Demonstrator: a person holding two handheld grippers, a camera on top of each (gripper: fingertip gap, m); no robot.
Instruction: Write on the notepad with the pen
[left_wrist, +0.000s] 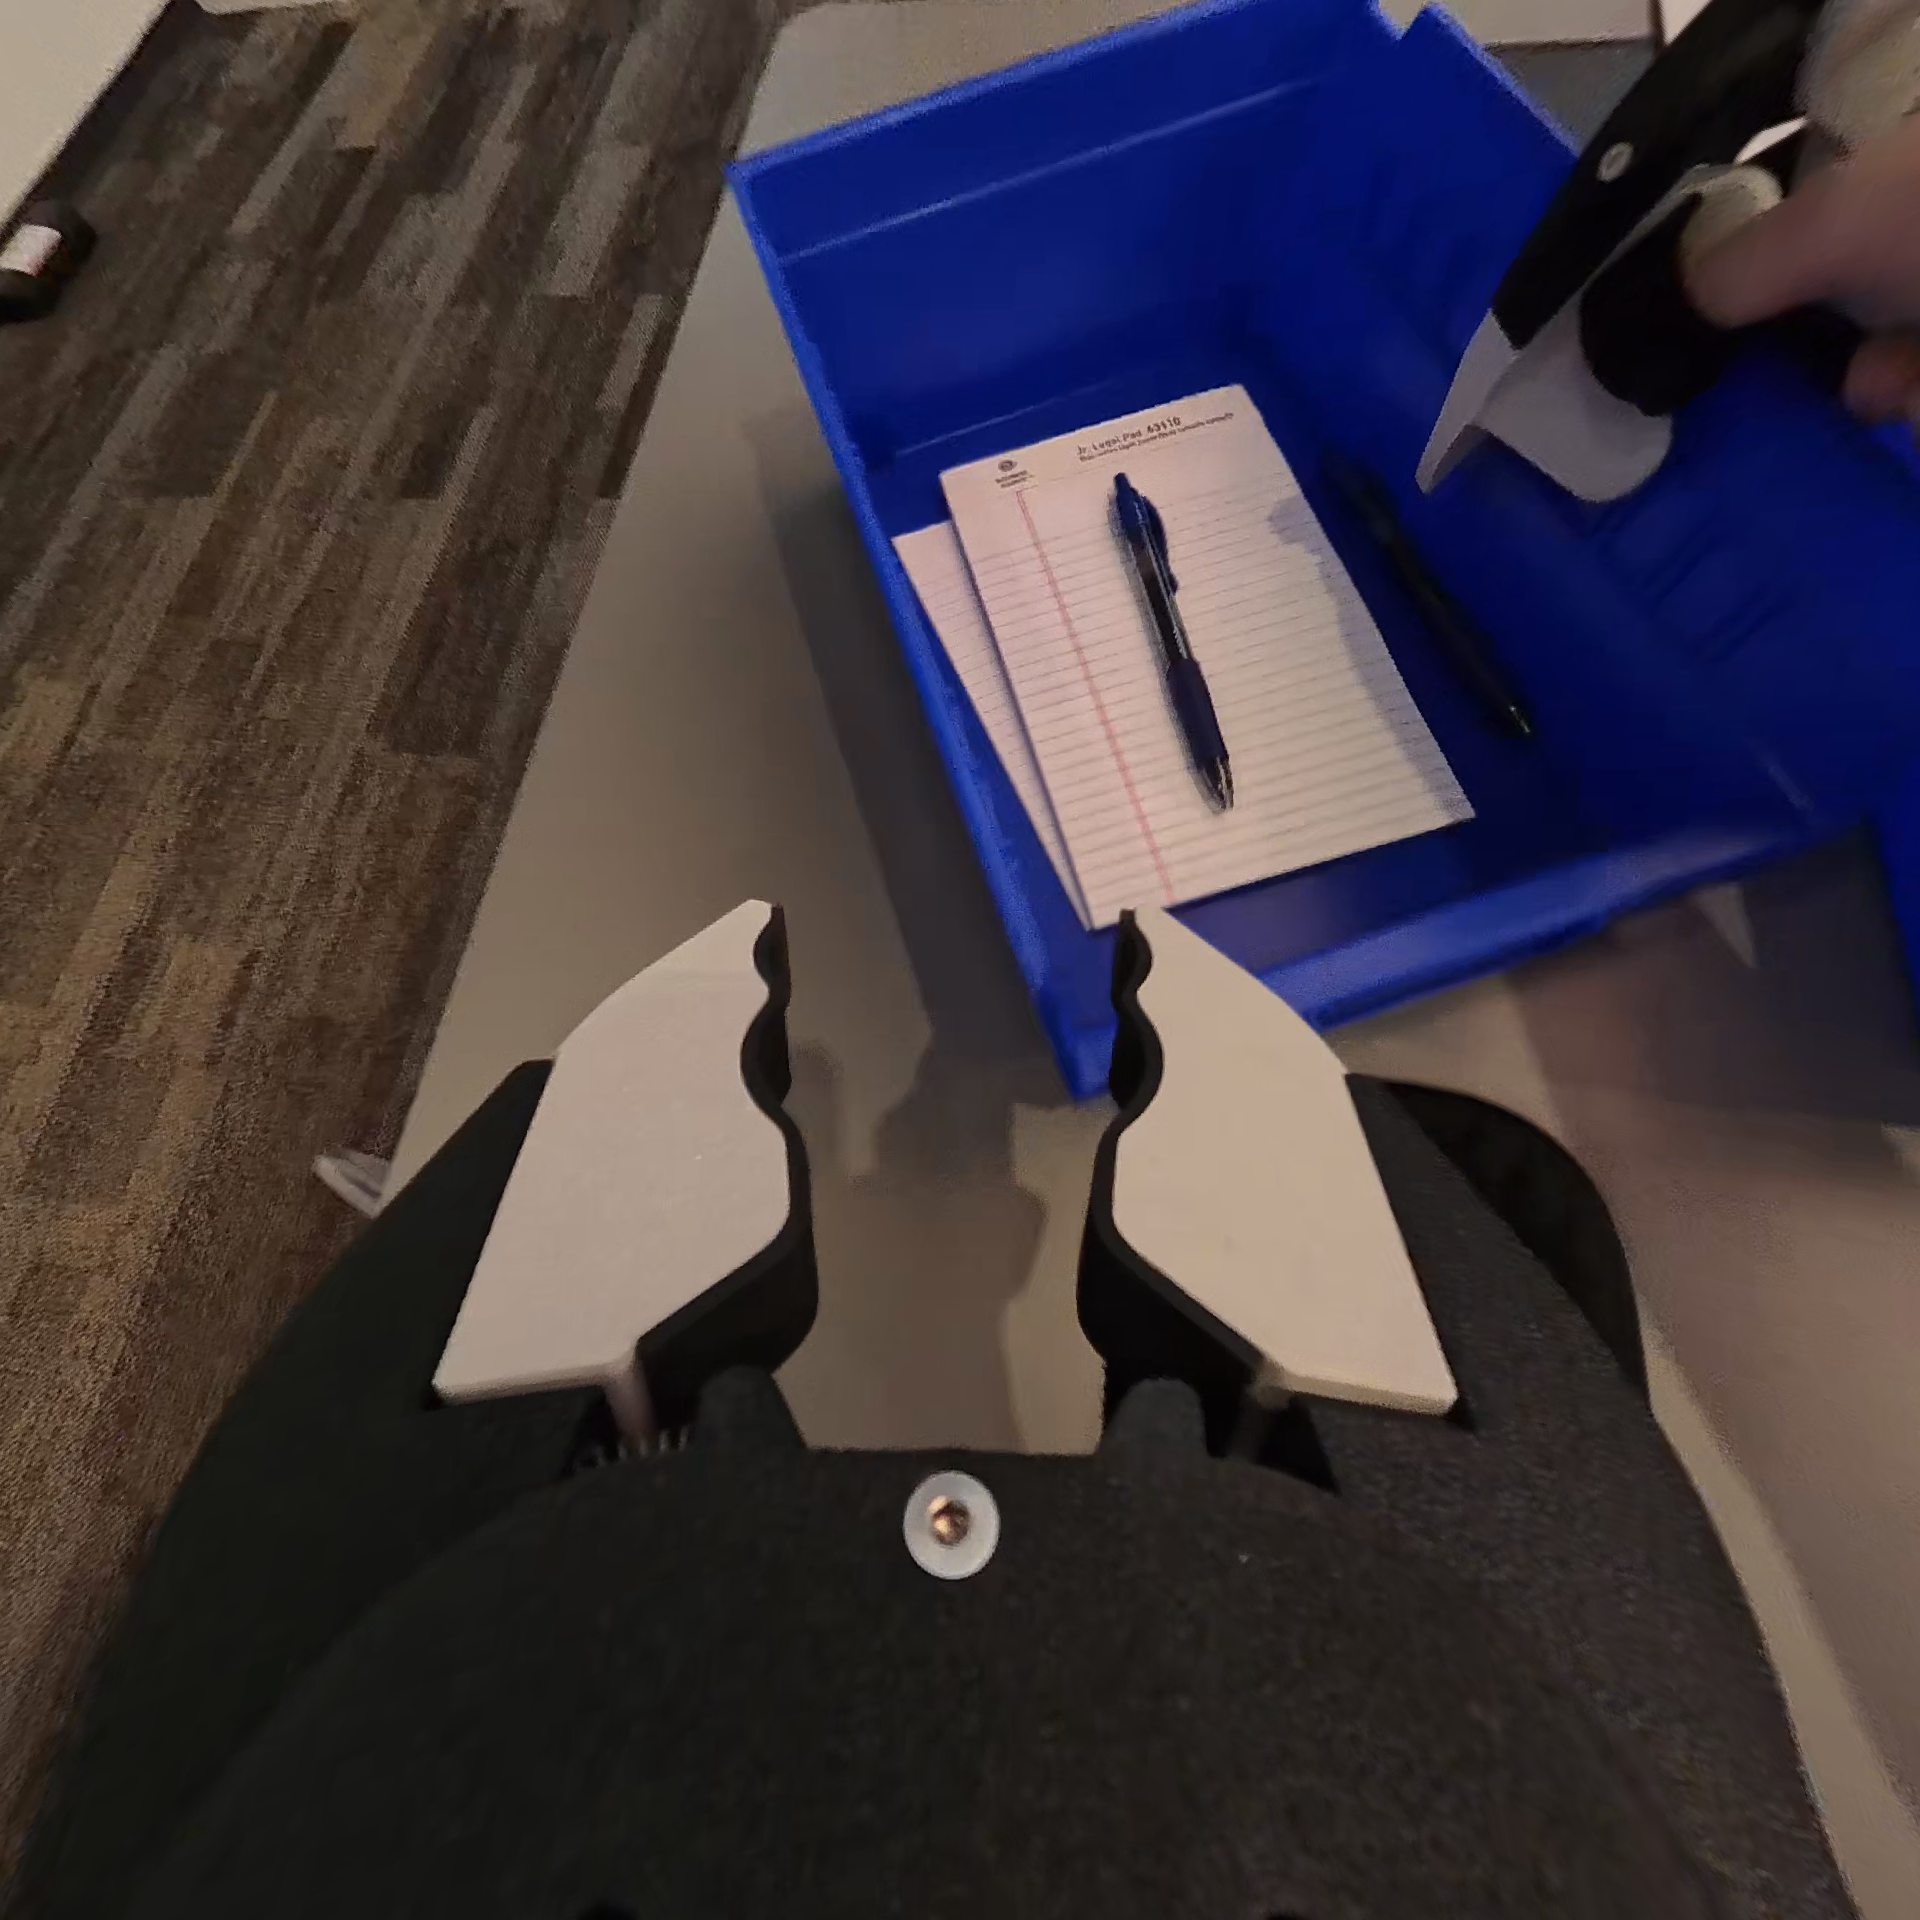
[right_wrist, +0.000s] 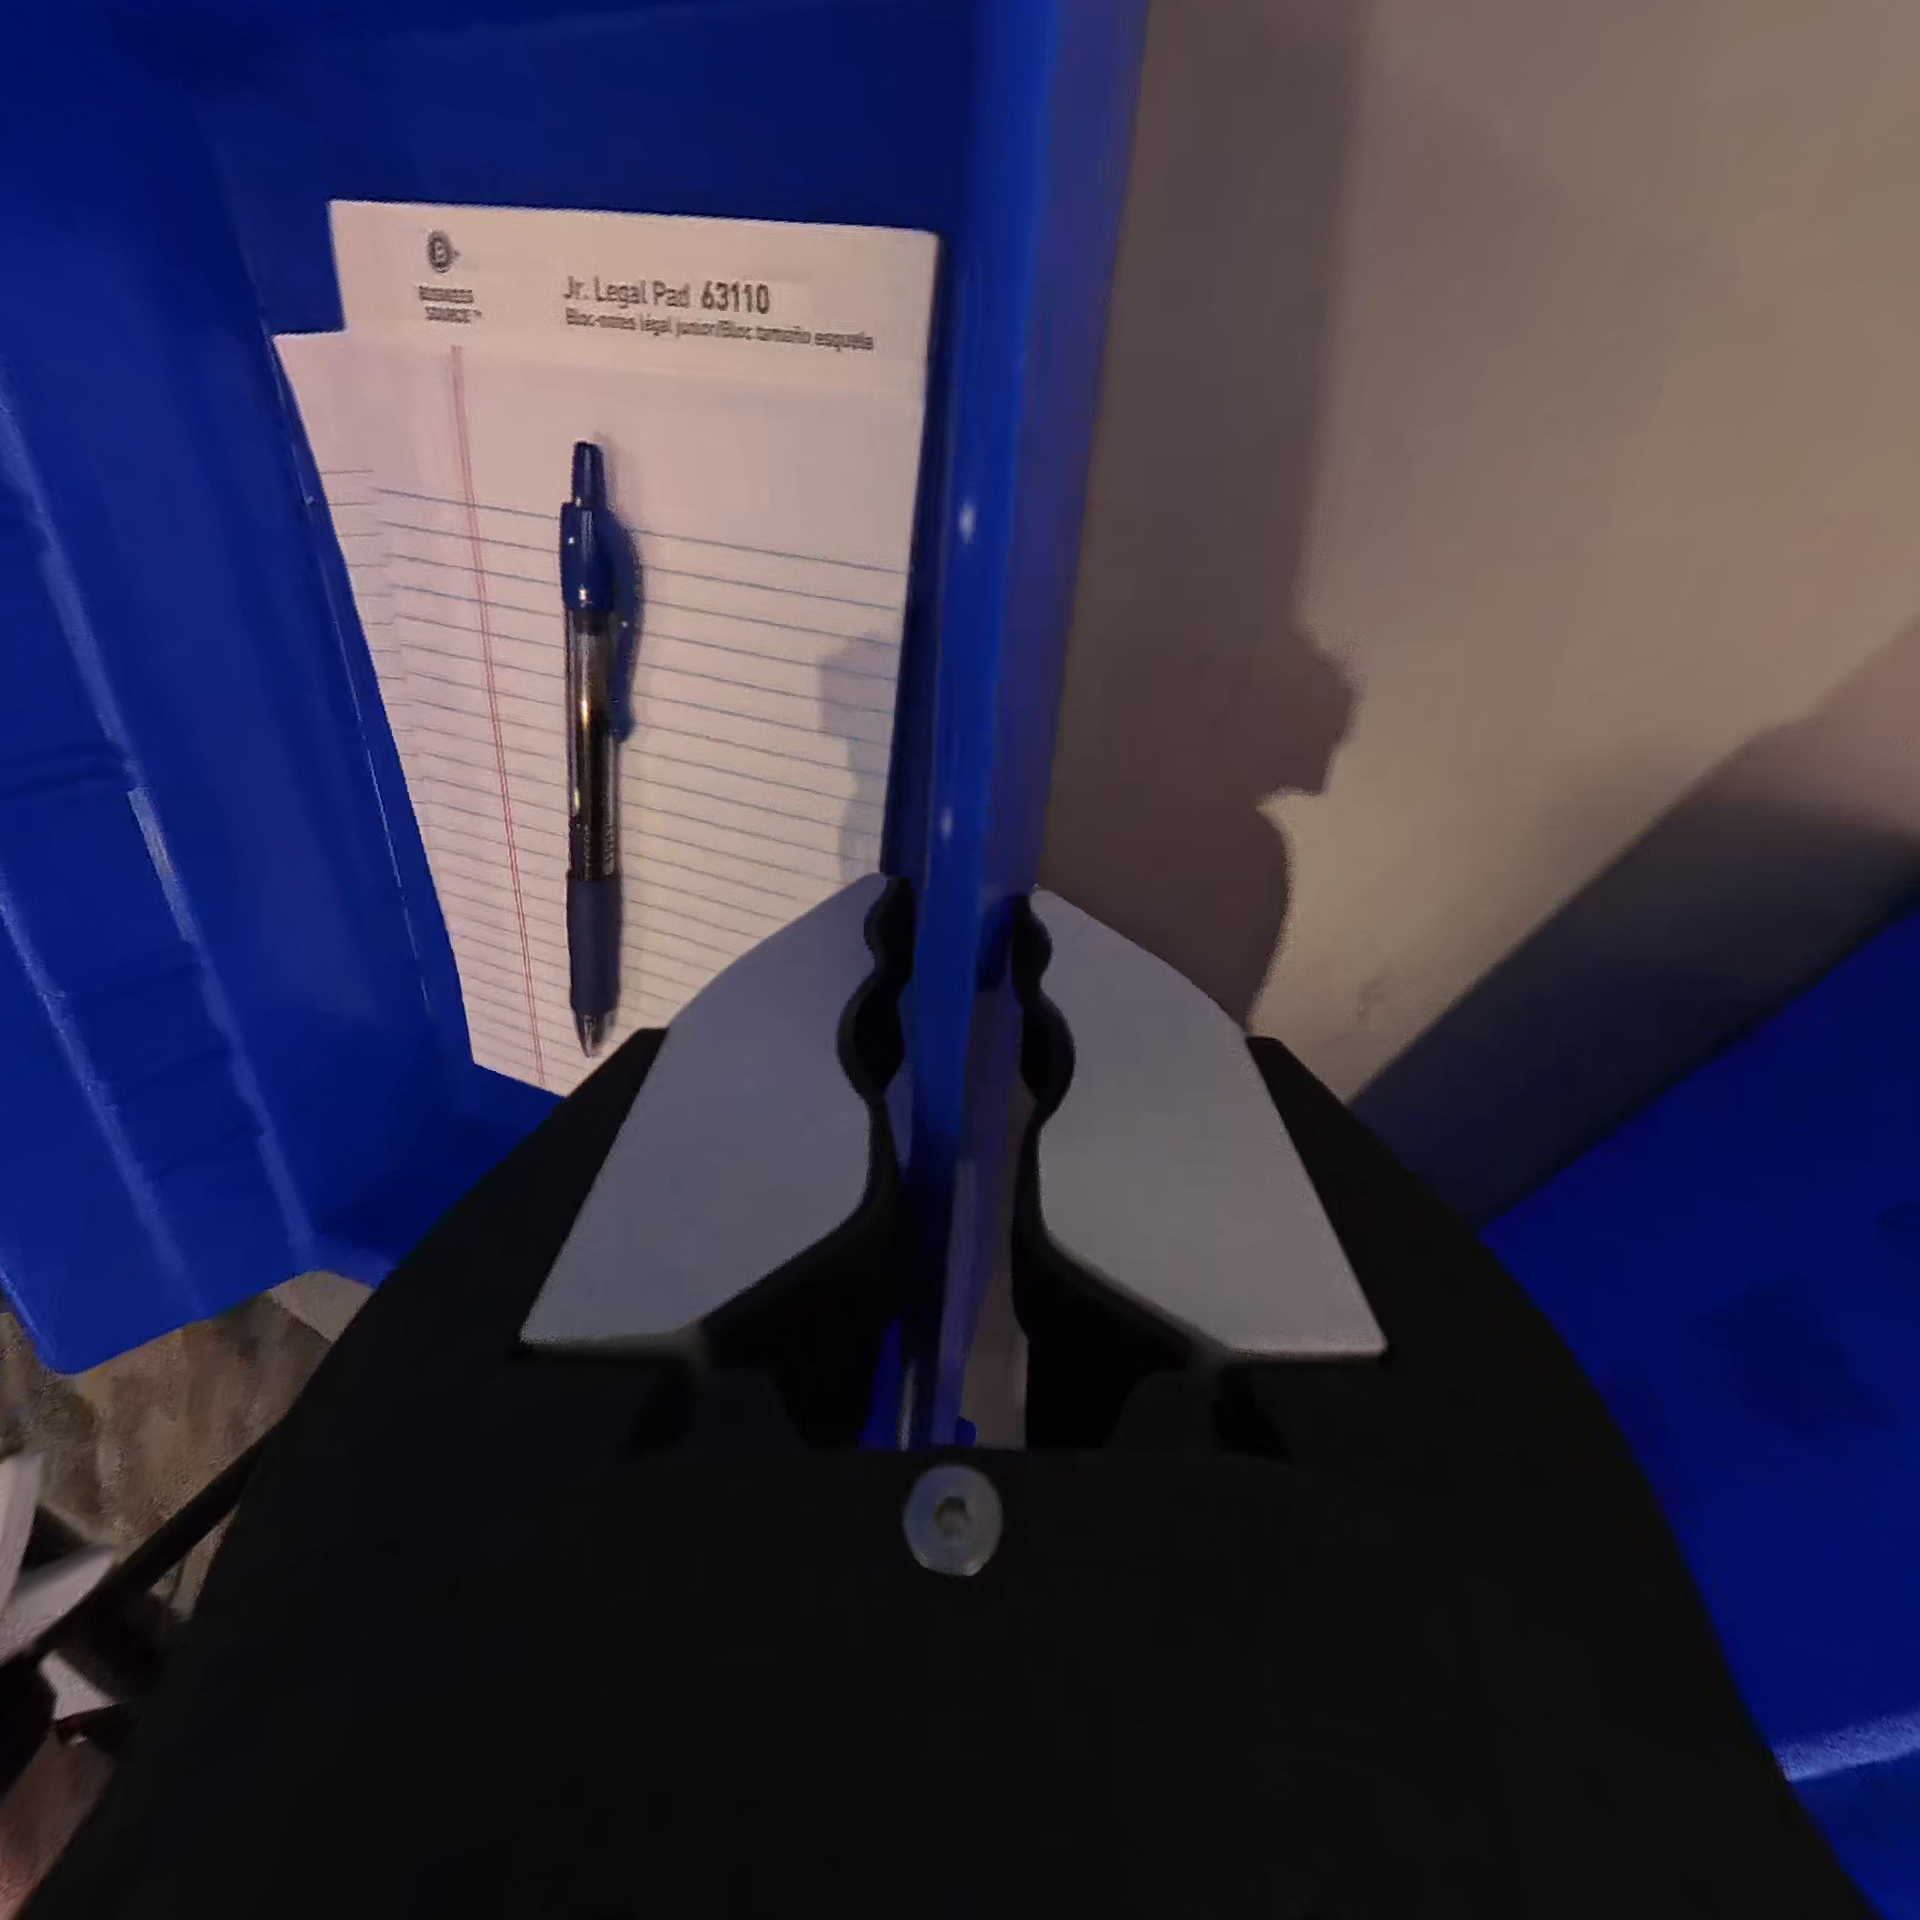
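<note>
A white lined notepad (left_wrist: 1299, 675) lies flat on the floor of a blue plastic bin (left_wrist: 1039, 260). A blue pen (left_wrist: 1169, 634) lies lengthwise on the pad, tip towards me. My left gripper (left_wrist: 951, 920) is open and empty, above the grey table just outside the bin's near left corner. My right gripper (left_wrist: 1517, 457), held by a hand, is at the bin's right wall. In the right wrist view my right gripper (right_wrist: 961, 894) is shut on that wall (right_wrist: 966, 520), one finger on each side. The pad (right_wrist: 727, 623) and pen (right_wrist: 592, 727) lie to its left.
A black pen (left_wrist: 1434, 603) lies on the bin floor right of the pad. A loose lined sheet (left_wrist: 956, 623) sticks out from under the pad's left side. The table (left_wrist: 644, 727) ends at the left over patterned carpet (left_wrist: 260, 520). Another blue bin (right_wrist: 1714, 1455) is at the right. The left gripper's tips are roughly 25 centimetres from the right gripper's. To reach the blue pen (left_wrist: 1169, 634) in a straight line is about 9 centimetres for my right fingers, about 20 centimetres for my left. It turns up in the right wrist view (right_wrist: 585, 814) as well.
</note>
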